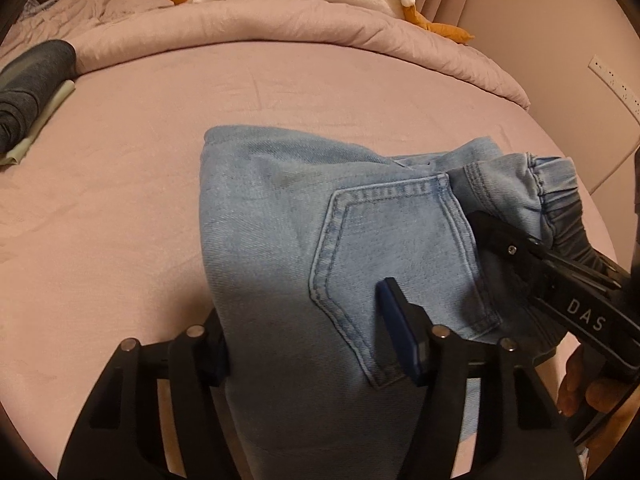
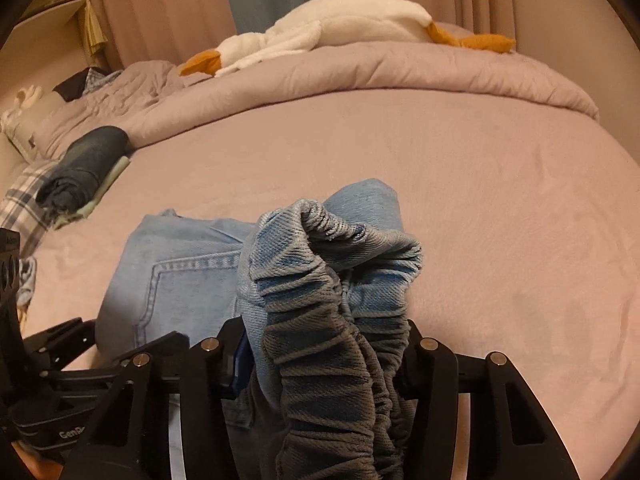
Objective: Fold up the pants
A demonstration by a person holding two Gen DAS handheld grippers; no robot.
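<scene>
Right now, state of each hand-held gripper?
Left hand-held gripper: shut on the light blue denim pants, near the back pocket.
Right hand-held gripper: shut on the pants' gathered elastic waistband.

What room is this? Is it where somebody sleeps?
Most likely a bedroom. The jeans lie on a wide bed with a pink sheet, a puffy comforter is bunched at the far end, and a white plush goose with orange beak and feet rests on top. Curtains hang behind.
</scene>
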